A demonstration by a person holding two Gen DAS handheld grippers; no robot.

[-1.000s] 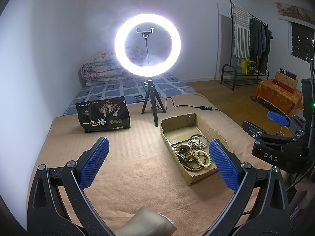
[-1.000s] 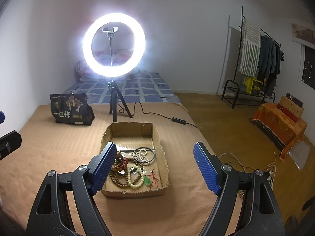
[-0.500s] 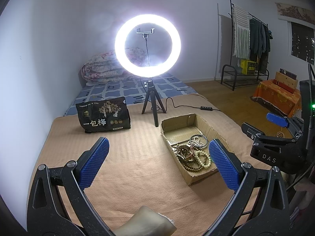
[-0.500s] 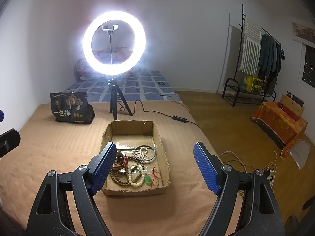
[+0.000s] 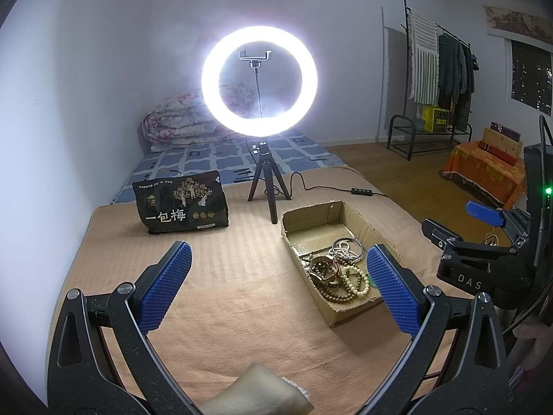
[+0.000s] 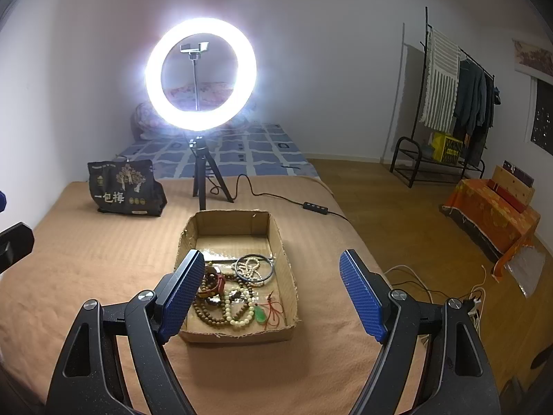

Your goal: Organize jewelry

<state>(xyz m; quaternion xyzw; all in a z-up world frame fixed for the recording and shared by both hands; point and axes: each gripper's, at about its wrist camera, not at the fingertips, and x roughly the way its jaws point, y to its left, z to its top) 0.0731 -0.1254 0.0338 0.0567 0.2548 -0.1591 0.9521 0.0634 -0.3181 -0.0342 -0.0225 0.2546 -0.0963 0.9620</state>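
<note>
While both grippers hover above the tan bedspread point(image 6: 86, 259), the shallow brown cardboard tray point(image 6: 287, 276) of beaded bracelets point(image 6: 228, 306) lies ahead of the right gripper point(image 6: 271, 295), toward its left jaw, and beyond the left gripper's point(image 5: 276, 287) right jaw. Both jaws stand wide, holding nothing.

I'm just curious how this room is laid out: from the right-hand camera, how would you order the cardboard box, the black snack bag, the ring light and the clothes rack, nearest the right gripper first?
From the right gripper:
1. Cardboard box, just ahead, holding jewelry.
2. Black snack bag, left, on the blanket.
3. Ring light, centre, behind the box; close to the bag's depth.
4. Clothes rack, far right wall.
</note>
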